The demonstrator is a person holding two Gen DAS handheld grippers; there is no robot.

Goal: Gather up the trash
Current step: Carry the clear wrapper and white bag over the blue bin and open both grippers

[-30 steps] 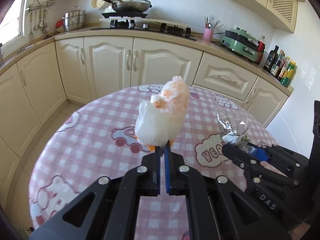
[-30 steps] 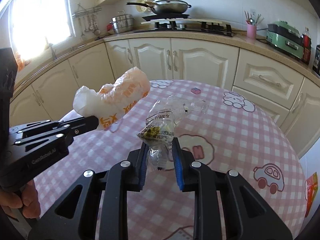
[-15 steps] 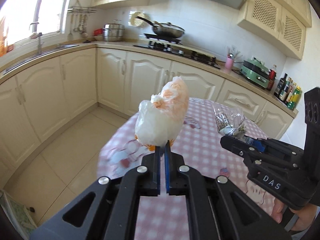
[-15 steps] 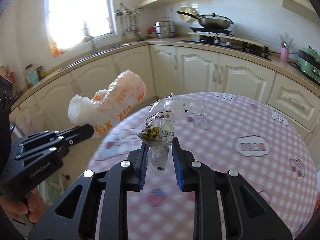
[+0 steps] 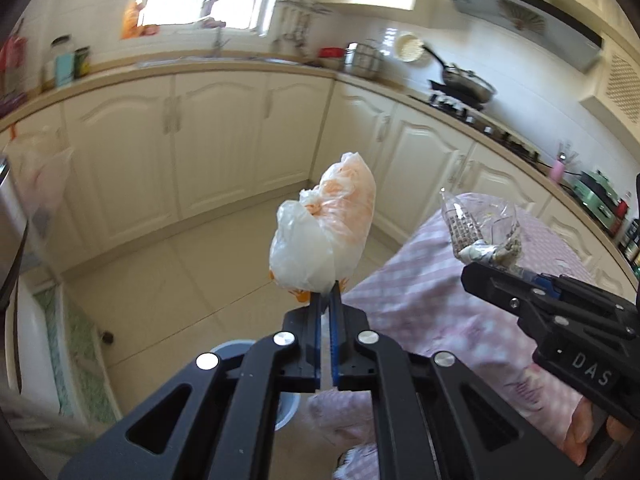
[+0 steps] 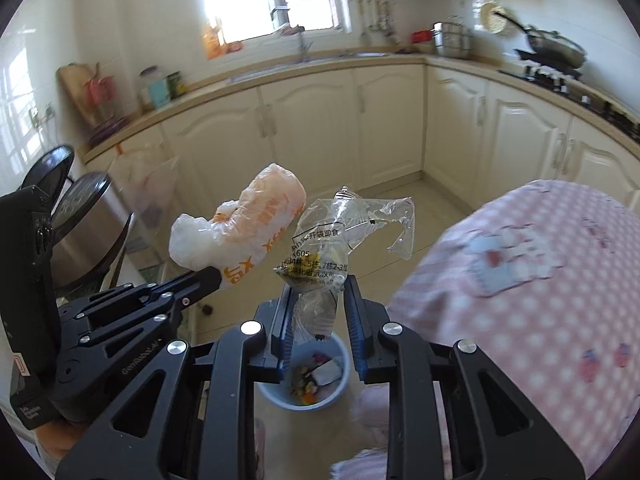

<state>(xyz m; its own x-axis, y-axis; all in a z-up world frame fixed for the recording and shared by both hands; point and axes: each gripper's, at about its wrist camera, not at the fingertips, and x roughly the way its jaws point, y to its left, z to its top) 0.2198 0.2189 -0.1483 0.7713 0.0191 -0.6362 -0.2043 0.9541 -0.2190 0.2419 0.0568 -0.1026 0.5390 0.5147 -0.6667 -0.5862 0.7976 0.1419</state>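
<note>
My left gripper (image 5: 328, 300) is shut on a crumpled white and orange plastic bag (image 5: 326, 228), held in the air over the floor; the bag also shows in the right wrist view (image 6: 240, 232). My right gripper (image 6: 316, 300) is shut on a clear crinkled food wrapper (image 6: 324, 252) with printed text, seen from the left wrist view (image 5: 476, 232) too. A light blue trash bin (image 6: 344, 368) with scraps inside stands on the floor directly below the right gripper; its rim (image 5: 228, 348) shows under the left gripper.
The round table with a pink checked cloth (image 6: 540, 288) is to the right. Cream kitchen cabinets (image 5: 224, 136) run along the far wall. A steel pedal bin (image 6: 84, 248) stands at the left, and a plastic bag (image 6: 148, 184) hangs from a cabinet.
Both grippers have swung left, away from the table and out over the floor, each still holding its trash. The blue bin has come into view below them.
</note>
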